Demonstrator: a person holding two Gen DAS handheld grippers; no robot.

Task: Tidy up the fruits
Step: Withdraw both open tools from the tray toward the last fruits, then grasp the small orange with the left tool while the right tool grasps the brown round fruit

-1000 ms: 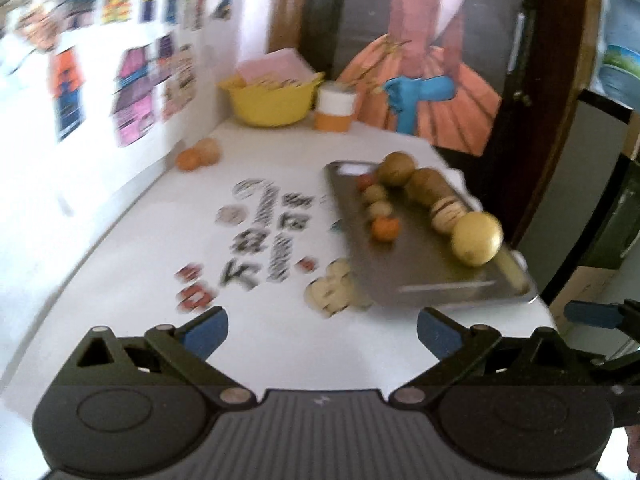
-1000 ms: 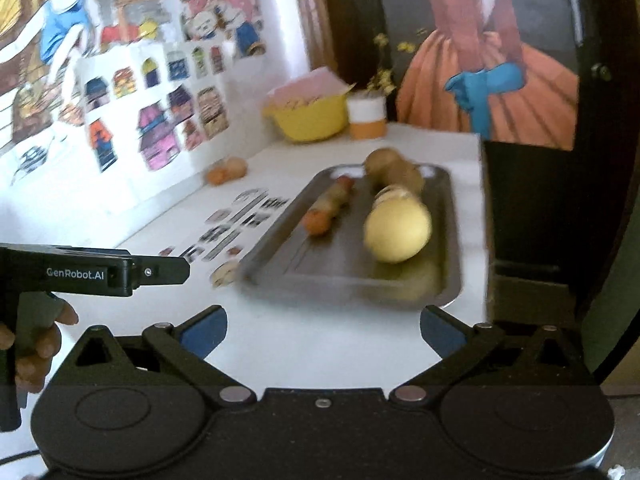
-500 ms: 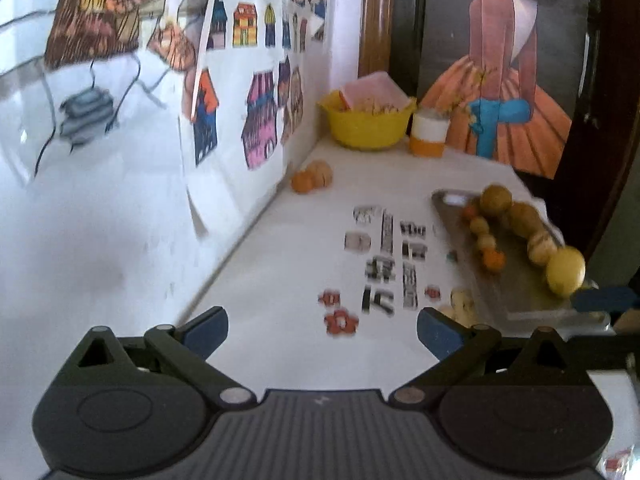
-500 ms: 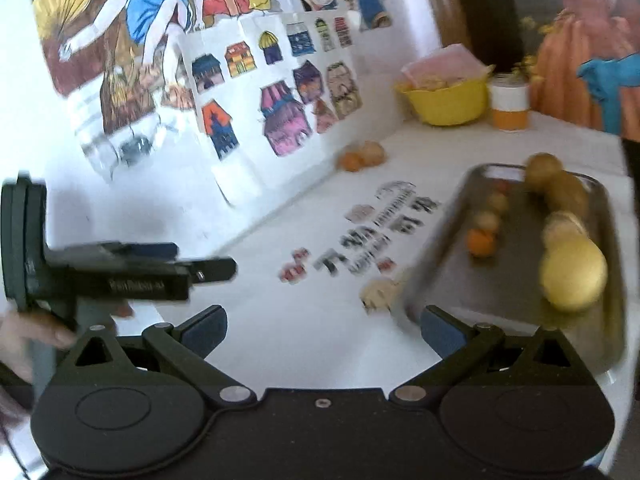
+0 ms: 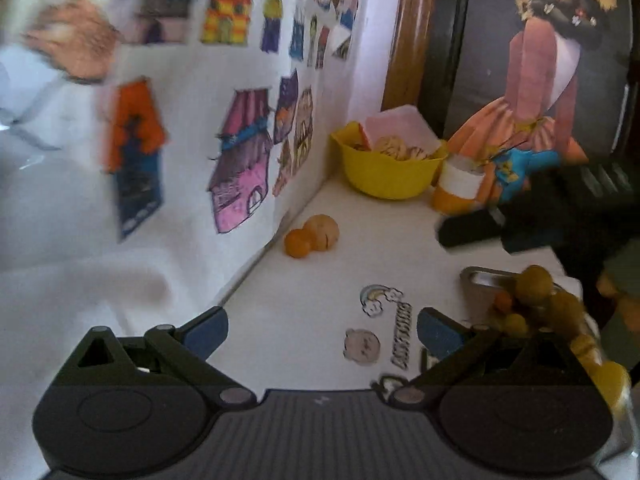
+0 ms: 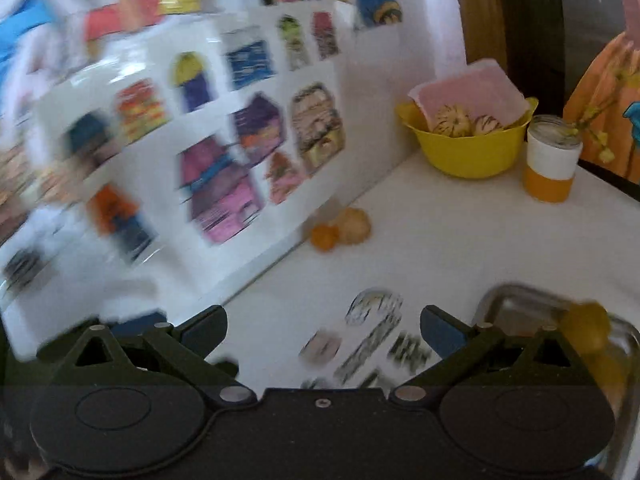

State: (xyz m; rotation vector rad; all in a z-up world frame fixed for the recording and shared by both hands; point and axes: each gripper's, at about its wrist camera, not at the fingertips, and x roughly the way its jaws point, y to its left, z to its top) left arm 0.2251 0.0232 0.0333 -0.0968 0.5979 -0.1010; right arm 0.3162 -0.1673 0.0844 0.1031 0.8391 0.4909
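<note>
Left wrist view: the left gripper (image 5: 322, 326), jaws spread wide and empty, faces two stray fruits (image 5: 312, 235) by the far wall, apparently next for the metal tray (image 5: 478, 292) at right; the right gripper (image 6: 322, 326) likewise gapes empty.

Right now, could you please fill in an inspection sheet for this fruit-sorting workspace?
Surface: white table with printed stickers near the tongs.
Job's things: metal tray at right holding several yellowish and orange fruits; small orange fruit touching a paler round one, loose by the wall; yellow bowl with striped fruits and a pink sheet inside.
Clutter: white-and-orange jar beside the bowl.
Grippers: left tongs open, empty; right tongs open, empty.
Cables: nothing seen.
Surroundings: wall with house drawings on the left; painted figure in an orange dress behind; both views motion-blurred.
</note>
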